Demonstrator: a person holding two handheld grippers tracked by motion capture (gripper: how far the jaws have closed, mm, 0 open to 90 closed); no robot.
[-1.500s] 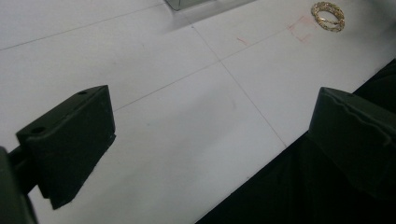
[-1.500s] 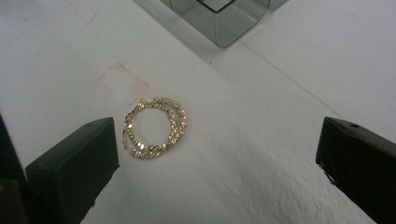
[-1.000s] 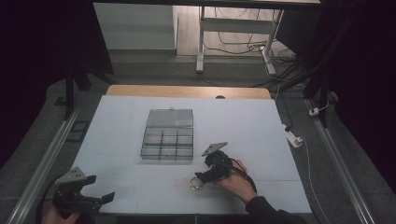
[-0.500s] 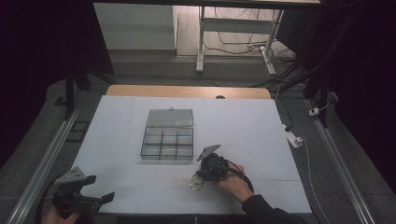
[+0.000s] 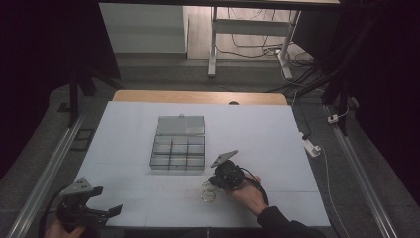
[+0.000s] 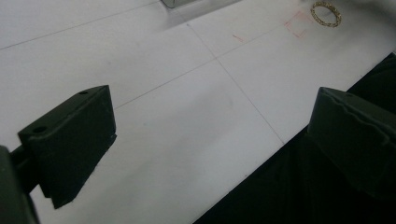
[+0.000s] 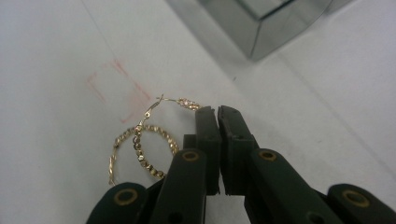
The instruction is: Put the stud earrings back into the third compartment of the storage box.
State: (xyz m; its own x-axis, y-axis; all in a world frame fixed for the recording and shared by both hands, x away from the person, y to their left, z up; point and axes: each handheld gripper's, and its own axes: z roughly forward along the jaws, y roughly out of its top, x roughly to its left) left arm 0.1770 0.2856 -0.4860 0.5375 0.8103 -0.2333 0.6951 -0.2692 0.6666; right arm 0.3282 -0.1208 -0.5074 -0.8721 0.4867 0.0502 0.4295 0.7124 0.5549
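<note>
Near the front edge of the white counter (image 5: pixel 277 134), just ahead of the clear compartment box (image 5: pixel 178 148), a pair of gold hoop earrings (image 7: pixel 142 149) is being picked up by the right tool (image 7: pixel 215 116). Its jaws have just been closing and are now being held pressed together, with a stretch of one hoop apparently being pinched at the tips; from the right gripper view it cannot be told for certain how much of the thin wire is actually being caught, since the pads are seen almost touching. The hoops are lying flat on the counter, overlapping each other, beside a faint red square mark (image 7: pixel 119 91), and one hoop's clasp end is standing open. The step in hand is judged to be the grasp itself, at the start of moving the earrings into the box, whose lid is already being held open at the back. A slow, straight lift is being called for next, so that the hold can be checked before the earring is carried over one of the compartments, and so that the second hoop is not being dragged along. The right hand (image 5: pixel 245 191) is being held low, with the tool angled down and away from the person toward the box. The left tool (image 5: pixel 86 210) is being held idle at the near left corner, its jaws wide apart and nothing between them.
</note>
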